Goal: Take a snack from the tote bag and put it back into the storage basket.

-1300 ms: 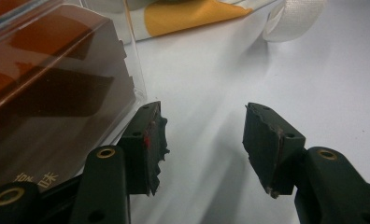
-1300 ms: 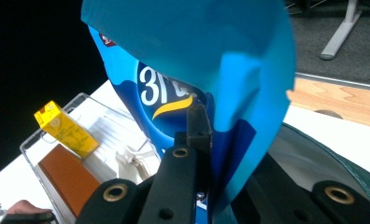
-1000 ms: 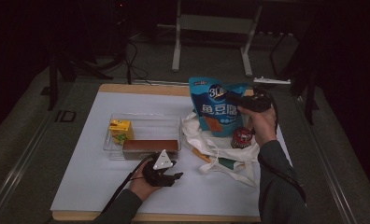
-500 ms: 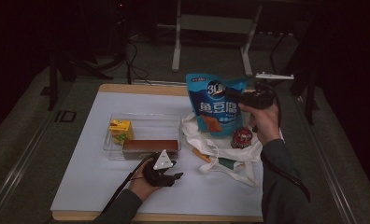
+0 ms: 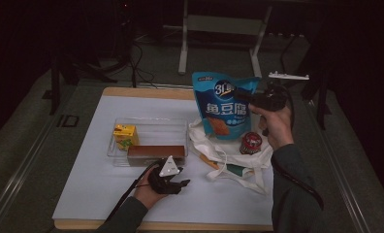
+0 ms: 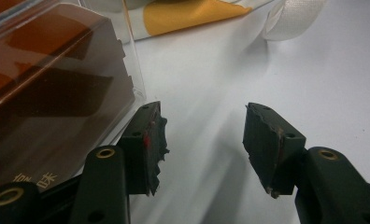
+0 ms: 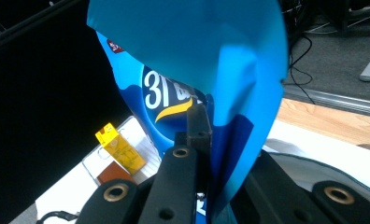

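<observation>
Right gripper pinches the blue pouch by one edge, held aloft at upper centre of the high view, above the cloth bag. Risk: a thin edge grip on slick film could slip, or the pouch could swing and knock the red-lidded jar below. Left gripper rests low on the tabletop, jaws half apart on nothing, beside the clear tray. Against the earlier frame, the pouch sits higher, clear of the bag; left hand unchanged.
</observation>
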`<state>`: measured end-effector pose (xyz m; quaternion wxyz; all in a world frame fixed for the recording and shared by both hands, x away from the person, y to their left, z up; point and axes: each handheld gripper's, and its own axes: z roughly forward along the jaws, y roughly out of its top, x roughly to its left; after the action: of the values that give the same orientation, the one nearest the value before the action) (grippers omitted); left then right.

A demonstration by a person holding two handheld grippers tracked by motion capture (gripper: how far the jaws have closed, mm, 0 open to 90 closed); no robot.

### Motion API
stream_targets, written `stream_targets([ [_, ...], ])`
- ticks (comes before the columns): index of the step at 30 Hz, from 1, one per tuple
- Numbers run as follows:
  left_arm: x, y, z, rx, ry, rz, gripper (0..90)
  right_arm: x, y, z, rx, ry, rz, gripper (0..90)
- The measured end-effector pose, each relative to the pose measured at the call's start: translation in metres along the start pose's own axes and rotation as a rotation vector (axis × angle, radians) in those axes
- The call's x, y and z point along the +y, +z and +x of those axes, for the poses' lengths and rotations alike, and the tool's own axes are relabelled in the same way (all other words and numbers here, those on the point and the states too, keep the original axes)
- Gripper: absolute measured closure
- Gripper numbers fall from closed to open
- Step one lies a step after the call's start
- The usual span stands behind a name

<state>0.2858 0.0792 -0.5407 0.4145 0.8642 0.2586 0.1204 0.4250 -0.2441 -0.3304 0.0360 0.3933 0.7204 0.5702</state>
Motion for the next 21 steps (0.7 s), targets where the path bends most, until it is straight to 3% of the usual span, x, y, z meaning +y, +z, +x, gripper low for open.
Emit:
stream_targets([
  [21,0.000,0.000,-0.001,0.002,0.008,0.002,47.0,0.010,0.001,0.012,0.052,0.037,-0.038,90.0],
])
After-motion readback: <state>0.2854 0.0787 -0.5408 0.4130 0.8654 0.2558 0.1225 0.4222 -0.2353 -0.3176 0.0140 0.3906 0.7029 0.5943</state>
